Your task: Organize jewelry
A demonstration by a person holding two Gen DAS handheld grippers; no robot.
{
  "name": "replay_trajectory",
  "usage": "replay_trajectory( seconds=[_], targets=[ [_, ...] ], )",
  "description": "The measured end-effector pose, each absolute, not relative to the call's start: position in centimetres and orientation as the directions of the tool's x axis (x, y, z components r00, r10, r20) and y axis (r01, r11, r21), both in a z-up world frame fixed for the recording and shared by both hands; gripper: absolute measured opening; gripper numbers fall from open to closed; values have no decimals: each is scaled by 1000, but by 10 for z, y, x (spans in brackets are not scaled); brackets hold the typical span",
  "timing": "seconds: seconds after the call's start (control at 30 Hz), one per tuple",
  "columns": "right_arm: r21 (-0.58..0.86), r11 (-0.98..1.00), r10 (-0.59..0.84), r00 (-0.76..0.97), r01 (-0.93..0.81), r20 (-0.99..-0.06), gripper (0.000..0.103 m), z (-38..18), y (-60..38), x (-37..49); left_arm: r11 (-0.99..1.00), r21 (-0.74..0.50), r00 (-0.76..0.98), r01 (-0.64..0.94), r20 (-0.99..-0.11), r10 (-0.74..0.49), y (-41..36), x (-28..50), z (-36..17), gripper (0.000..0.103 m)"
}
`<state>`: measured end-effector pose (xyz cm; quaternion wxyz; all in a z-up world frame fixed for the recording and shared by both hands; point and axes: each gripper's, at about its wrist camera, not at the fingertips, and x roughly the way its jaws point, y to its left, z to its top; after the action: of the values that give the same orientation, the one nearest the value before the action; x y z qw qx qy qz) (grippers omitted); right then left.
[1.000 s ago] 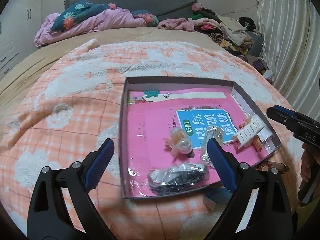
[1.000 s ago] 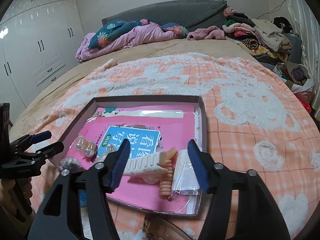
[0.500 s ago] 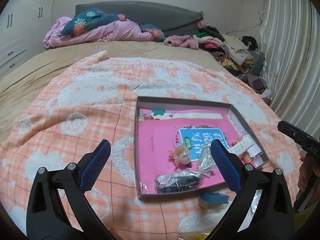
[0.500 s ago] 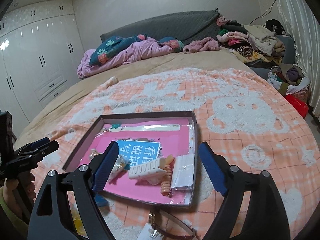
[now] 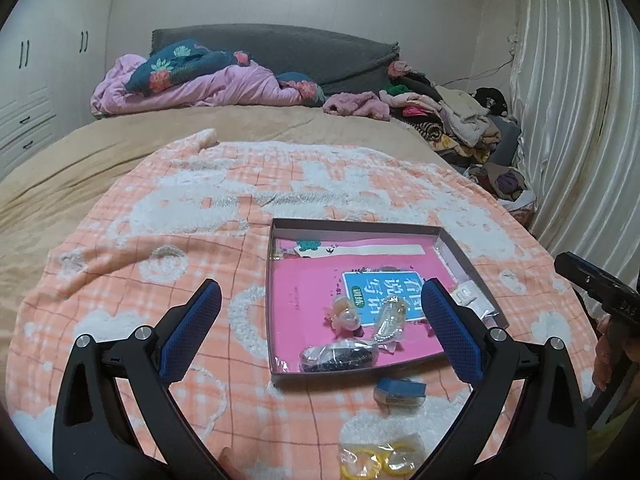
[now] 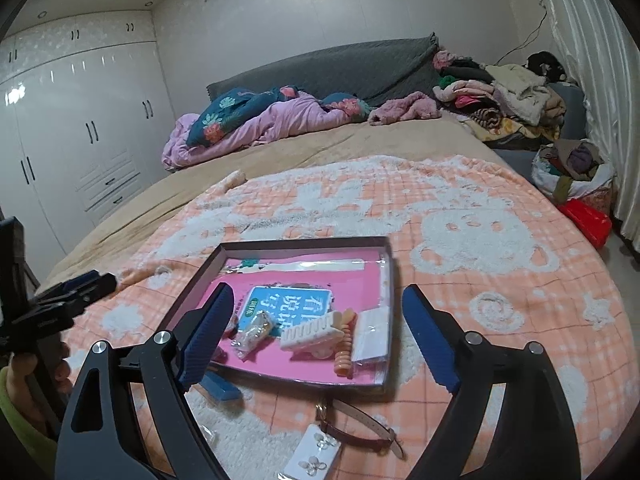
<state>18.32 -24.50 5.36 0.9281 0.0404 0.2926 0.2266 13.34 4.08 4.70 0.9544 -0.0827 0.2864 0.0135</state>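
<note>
jewelry tray (image 6: pixel 188 294) seen on the orange blanket (image 6: pixel 480 280)

a white hair claw (image 6: pixel 310 332) is held inside it; a brown-strapped watch (image 6: pixel 356 430) is laid just outside, between the spread jaws of the right gripper (image 6: pixel 320 344).

A home bedroom: a bed (image 6: pixel 328 152) with a rumpled quilt (image 6: pixel 256 120), white wardrobes (image 6: pixel 80 128), piled clothes (image 6: pixel 504 96).

Soft, even indoor light fills both views, moderately bright with a slightly cool cast. Above the wardrobe (image 6: pixel 80 128), small ceiling spots glow, and its glossy doors carry white glare patches. Shadows on the blanket (image 5: pixel 200 216) are faint and diffuse. Fisheye distortion bends the curtain (image 5: pixel 580 120) beside the bed and curves the blanket's edges; black vignetting closes the corners. Focus is fair, softening toward the rims.
</note>
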Motion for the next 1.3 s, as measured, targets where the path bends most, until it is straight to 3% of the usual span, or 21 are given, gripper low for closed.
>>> replay_trajectory(
  seconds=[0.83, 1.3],
  targets=[
    [131, 897, 434, 785, -422, -442, 93, 100, -252, 117, 990, -136, 860, -39, -508, -36, 17, 77, 75, 93],
    [111, 893, 437, 782, -436, -445, 94, 105, -254, 92, 992, -118, 856, -47, -517, -21, 14, 58, 76, 93]
  ],
)
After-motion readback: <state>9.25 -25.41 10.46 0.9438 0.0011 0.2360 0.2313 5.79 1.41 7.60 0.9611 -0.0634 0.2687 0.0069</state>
